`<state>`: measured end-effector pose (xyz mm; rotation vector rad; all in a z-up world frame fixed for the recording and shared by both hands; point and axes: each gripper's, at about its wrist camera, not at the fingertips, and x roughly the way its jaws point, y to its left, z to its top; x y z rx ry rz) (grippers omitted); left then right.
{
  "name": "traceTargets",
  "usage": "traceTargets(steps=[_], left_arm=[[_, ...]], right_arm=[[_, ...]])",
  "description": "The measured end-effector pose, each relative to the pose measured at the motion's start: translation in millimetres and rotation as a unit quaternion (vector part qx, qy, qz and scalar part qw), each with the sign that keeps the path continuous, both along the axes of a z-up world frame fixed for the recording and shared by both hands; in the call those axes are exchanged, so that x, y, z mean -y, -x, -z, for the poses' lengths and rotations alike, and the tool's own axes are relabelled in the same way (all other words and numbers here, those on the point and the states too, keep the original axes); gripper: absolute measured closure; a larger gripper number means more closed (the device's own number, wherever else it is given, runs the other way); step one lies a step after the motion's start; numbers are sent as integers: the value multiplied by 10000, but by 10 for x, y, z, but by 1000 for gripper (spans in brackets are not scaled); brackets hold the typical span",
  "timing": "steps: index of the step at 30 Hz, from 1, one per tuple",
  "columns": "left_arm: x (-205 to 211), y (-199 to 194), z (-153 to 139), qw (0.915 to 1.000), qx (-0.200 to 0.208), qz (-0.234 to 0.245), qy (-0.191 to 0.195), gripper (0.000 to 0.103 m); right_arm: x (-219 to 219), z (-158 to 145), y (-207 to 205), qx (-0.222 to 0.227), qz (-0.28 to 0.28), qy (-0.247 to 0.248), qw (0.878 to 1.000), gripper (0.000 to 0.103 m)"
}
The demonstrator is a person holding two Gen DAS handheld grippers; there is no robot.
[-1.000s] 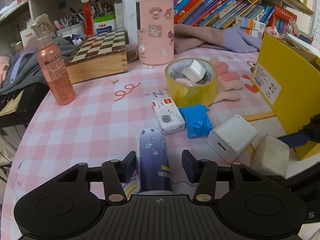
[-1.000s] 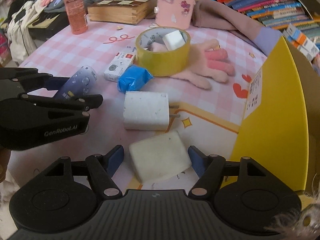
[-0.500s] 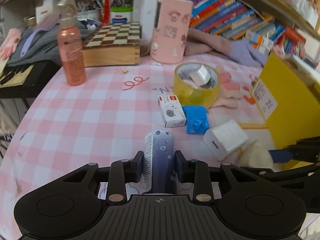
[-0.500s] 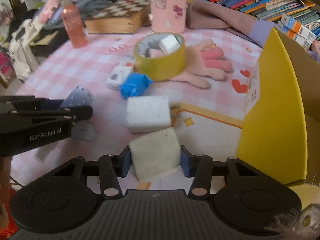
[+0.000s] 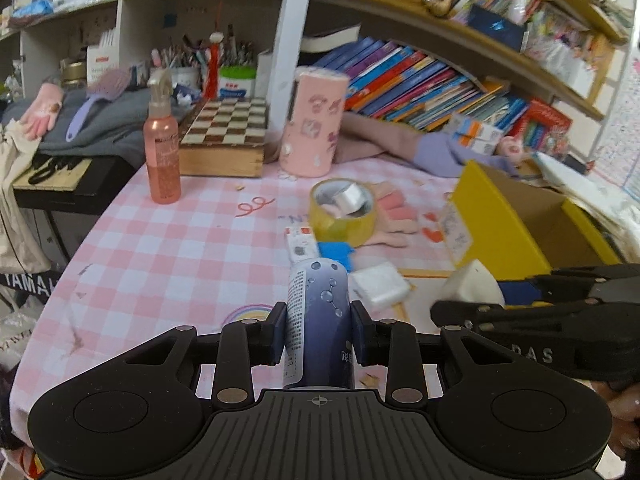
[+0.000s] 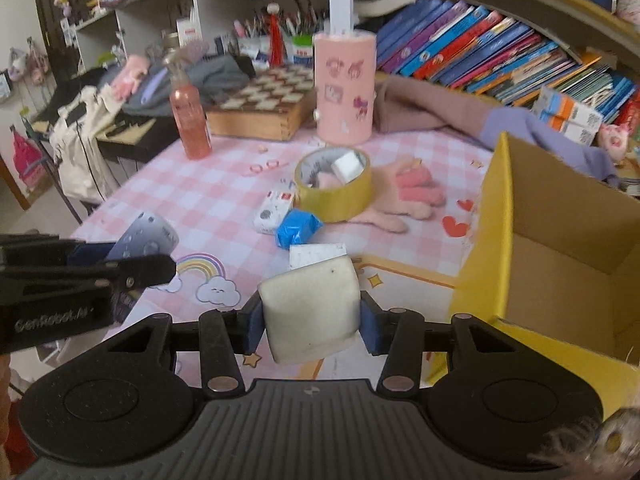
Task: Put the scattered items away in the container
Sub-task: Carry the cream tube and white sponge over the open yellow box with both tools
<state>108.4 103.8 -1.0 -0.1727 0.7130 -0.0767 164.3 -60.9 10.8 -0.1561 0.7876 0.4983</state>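
My left gripper is shut on a dark blue tube with bubble print, held above the pink checked table. The same tube shows in the right wrist view at the left, between the left gripper's fingers. My right gripper is shut on a cream sponge block, also lifted off the table; the block appears at the right in the left wrist view. The yellow cardboard box stands open to the right. On the table lie a white charger, a blue packet and a small white box.
A yellow tape roll with a white cube inside rests on a pink glove. Behind stand a pink cylinder, an orange spray bottle and a chessboard box. Bookshelves line the back, and clothes lie at the left.
Both grippers closed on their items, the left on the blue tube and the right on the cream block, then lifted them off the table. The views now look higher over the desk.
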Motion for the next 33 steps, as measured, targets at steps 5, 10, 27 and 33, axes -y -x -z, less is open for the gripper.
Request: traceTargets(steps=[5, 10, 27, 33], left_arm=[[119, 340, -172, 9997, 193, 143, -56, 72], [208, 701, -322, 9989, 370, 254, -97, 72], [650, 1183, -342, 9923, 364, 1179, -71, 72], [778, 1190, -331, 9879, 321, 1516, -27, 72]], right_arm=[[195, -165, 331, 197, 163, -132, 9996, 59], [392, -270, 668, 365, 399, -313, 9980, 59], [883, -307, 1484, 445, 1216, -359, 9909, 59], [1040, -308, 1620, 409, 1471, -323, 9878, 59]])
